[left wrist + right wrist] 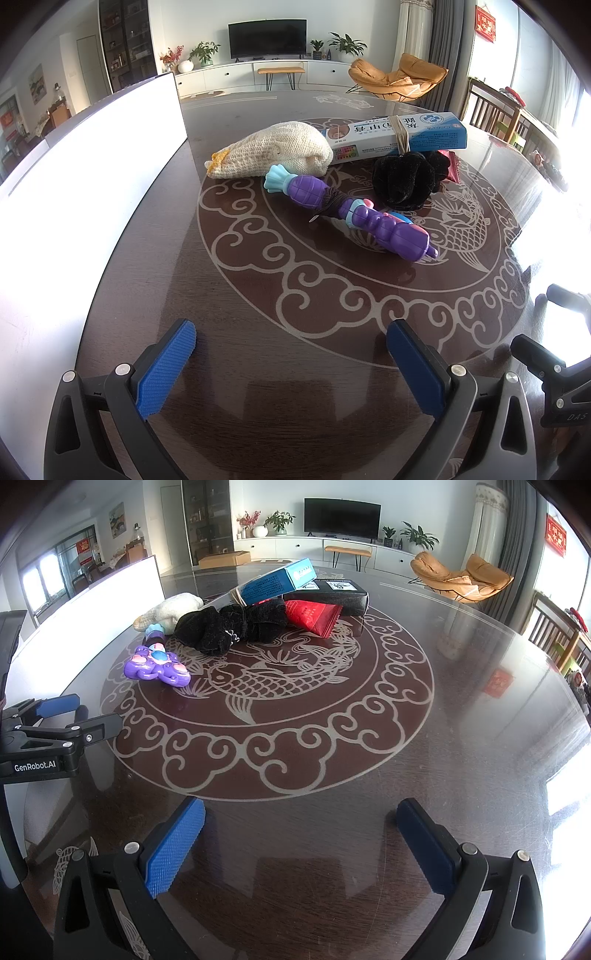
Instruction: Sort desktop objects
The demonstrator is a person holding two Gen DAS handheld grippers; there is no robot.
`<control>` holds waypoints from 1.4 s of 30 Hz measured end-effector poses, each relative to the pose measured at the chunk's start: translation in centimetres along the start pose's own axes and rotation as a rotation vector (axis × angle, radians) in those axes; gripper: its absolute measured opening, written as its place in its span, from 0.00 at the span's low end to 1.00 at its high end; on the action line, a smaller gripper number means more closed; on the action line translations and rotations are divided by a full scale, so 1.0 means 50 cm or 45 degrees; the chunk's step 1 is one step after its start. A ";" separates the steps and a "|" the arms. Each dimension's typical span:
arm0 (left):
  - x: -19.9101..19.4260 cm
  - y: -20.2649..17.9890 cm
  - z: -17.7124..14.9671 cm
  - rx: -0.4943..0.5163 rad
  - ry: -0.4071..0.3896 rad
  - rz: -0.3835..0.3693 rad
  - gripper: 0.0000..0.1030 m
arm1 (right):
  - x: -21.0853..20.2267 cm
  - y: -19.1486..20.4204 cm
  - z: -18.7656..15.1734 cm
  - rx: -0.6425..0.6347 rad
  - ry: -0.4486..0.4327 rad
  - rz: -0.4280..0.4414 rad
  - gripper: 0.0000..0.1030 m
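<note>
Left wrist view: the left tool is hovering low over the surface with its jaws spread wide and nothing between them. The task's things are lying in a cluster toward 12 o'clock: a purple toy nearest, a cream knitted pouch at 11 o'clock touching it, a black velvet scrunchie at 1 o'clock, and a blue-and-white carton bound with rubber bands lying behind. A white panel is standing at 9 o'clock; whether it is a sorting container cannot be told.

Right wrist view: the right tool is likewise gaping wide and carrying nothing.

Risk, as a judgement: the items are crowding and overlapping, so closing on one is likely to drag a neighbour; the glossy surface may let the hard toy skid from the pads.

Difference between views: only the right wrist view is showing a black box propping the carton, and most of a red packet, a mere sliver from the left.
</note>
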State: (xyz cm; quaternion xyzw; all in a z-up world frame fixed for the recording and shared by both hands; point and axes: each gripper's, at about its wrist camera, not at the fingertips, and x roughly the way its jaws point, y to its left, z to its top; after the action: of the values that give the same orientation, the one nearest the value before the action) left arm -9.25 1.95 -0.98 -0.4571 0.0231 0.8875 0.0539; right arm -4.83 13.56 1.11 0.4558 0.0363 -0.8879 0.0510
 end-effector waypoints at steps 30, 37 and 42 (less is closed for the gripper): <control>-0.001 0.003 0.001 0.000 0.001 0.000 1.00 | -0.001 0.000 0.000 0.000 0.000 0.000 1.00; -0.002 0.004 0.000 0.000 0.008 0.009 1.00 | -0.001 0.000 0.000 0.000 0.000 0.000 1.00; -0.110 0.038 -0.047 -0.104 -0.259 0.046 1.00 | -0.001 0.000 0.000 0.000 0.000 0.000 1.00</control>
State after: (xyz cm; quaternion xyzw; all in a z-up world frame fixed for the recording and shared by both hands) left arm -4.40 -0.55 2.13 -0.3658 -0.0103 0.9304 0.0213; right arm -4.80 13.57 1.14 0.4558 0.0364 -0.8879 0.0510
